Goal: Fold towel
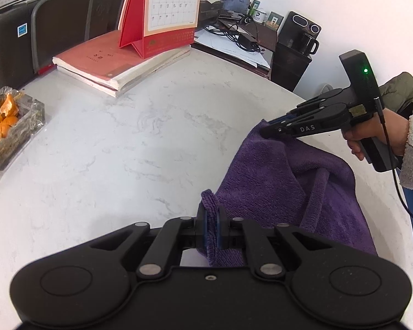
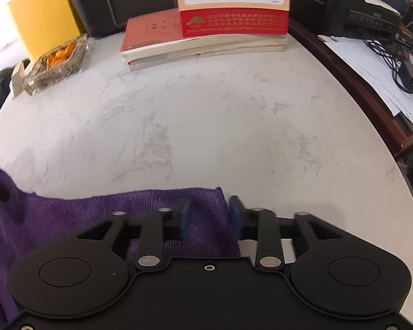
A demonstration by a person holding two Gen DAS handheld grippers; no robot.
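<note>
- Left wrist view: purple terry towel (image 1: 275,181), rumpled, lying at the table's (image 1: 124,151) near right edge.
- Left gripper (image 1: 211,220): jaws closed on a bunched towel corner.
- Right gripper (image 1: 265,131): held by a hand (image 1: 371,134), jaws pinched on the far corner, which is raised.
- Bare marble lies to the left; a peel tray (image 1: 11,126) and books (image 1: 118,66) stand well apart.
- Right wrist view: towel (image 2: 68,220) lies flat along the near edge.
- Right gripper (image 2: 209,217): blue pads flank the towel's corner, with a gap showing between them.
- Table (image 2: 206,123) bare ahead up to the books (image 2: 201,44); its rim curves away at right.

Purple towel (image 1: 275,170), white-marbled table (image 1: 124,151)
</note>
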